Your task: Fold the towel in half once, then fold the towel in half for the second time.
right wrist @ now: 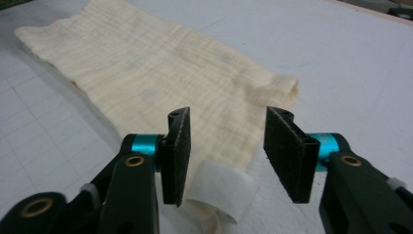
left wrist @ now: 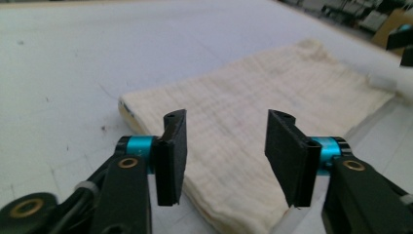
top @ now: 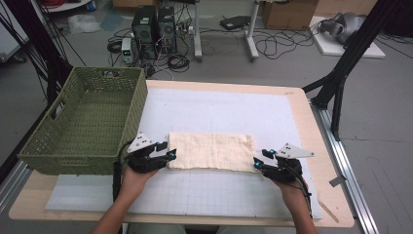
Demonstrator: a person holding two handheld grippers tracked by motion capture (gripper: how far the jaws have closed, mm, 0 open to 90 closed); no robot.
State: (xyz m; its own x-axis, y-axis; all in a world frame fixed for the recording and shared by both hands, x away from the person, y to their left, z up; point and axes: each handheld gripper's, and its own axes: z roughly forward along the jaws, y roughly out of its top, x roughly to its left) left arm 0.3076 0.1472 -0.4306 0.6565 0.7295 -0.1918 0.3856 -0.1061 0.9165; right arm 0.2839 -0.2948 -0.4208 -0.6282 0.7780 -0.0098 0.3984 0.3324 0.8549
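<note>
Overhead, a white gridded mat (top: 219,190) covers the wooden table (top: 326,195); cables (top: 272,46) litter the floor; both tools gape, empty.

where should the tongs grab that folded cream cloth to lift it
Probably at its two short ends. The folded cloth lies flat as a long rectangle, and the left tongs and right tongs sit open at opposite ends. Come in low and level from each end, sliding one pad under the stacked edge, since the layers are thin and limp.
</note>
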